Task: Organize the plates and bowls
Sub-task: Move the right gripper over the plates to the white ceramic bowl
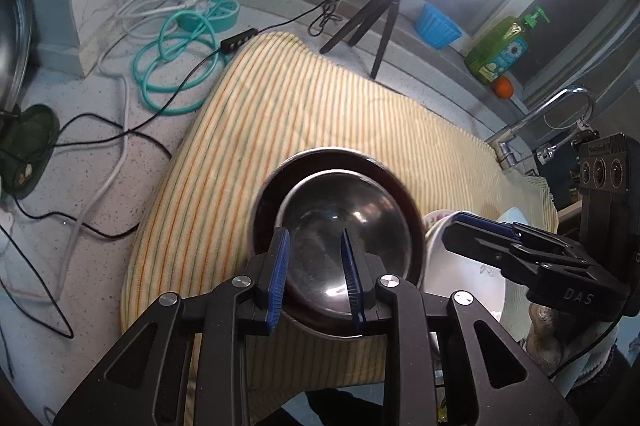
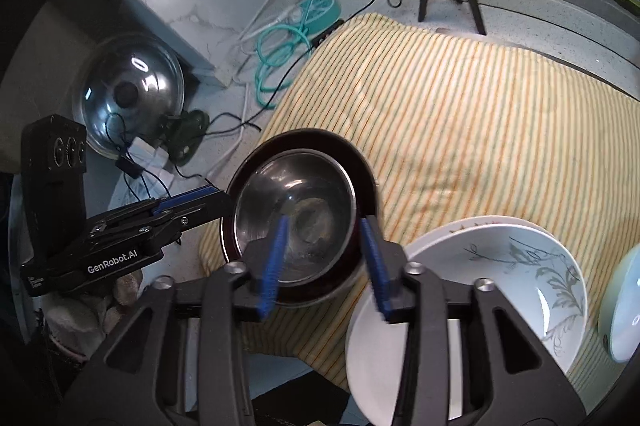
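Steel bowl [image 2: 296,218] nested in dark round bowl [image 2: 364,177]; left gripper [image 1: 316,278], right gripper [image 2: 326,258] released.

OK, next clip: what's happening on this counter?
A person with tongs in each hand is sorting dishes on a striped towel. A steel bowl sits nested in a dark bowl. Left tongs and right tongs are both open above it, gripping nothing. White plates wait alongside.

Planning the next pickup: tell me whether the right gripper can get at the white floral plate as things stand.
Probably yes. The right gripper is open with nothing between its fingers, and the white floral plate lies just to its right on the striped towel, its near rim uncovered. The steel bowl sits off to the other side.
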Available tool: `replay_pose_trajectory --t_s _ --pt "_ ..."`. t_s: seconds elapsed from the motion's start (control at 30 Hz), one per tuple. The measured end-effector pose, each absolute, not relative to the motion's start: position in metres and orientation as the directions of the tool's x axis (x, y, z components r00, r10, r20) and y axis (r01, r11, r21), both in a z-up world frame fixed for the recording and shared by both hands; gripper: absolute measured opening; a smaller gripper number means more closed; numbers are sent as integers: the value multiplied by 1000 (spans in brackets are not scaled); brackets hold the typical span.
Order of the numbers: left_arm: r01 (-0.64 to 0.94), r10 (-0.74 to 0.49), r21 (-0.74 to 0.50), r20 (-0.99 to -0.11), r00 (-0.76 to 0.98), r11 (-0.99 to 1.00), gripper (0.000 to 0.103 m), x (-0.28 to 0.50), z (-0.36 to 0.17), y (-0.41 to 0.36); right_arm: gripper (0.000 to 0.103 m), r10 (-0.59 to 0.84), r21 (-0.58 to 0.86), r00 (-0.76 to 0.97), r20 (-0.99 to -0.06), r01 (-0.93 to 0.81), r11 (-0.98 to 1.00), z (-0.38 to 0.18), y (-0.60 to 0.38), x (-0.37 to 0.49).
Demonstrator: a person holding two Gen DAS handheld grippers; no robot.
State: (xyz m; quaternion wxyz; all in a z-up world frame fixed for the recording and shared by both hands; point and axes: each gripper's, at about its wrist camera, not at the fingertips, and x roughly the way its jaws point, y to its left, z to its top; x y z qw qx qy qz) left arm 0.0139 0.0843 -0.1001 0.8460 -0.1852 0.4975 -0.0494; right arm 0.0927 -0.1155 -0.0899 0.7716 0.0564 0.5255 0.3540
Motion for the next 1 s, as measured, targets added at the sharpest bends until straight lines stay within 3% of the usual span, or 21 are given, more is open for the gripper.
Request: replay_pose_trajectory --t_s 0.07,0.13,0.27,0.47,1.0 --pt "-72 -282 -366 -814 509 928 41 14 -95 74 59 606 454 233 -760 -477 753 -84 -132 88" --pt "-42 -289 -361 -806 516 931 42 14 -92 61 60 597 444 260 -759 -464 767 -79 -148 85" --pt "22 -326 -368 -791 517 929 47 18 -88 32 73 563 418 319 -763 -421 805 -73 -183 82" --pt "113 -363 -357 -783 504 927 49 28 -85 -15 81 502 395 391 -771 -324 860 -69 -244 81" --pt "307 -459 -357 -797 392 882 49 57 -107 -151 82 328 325 466 -822 -89 942 -97 -383 89"
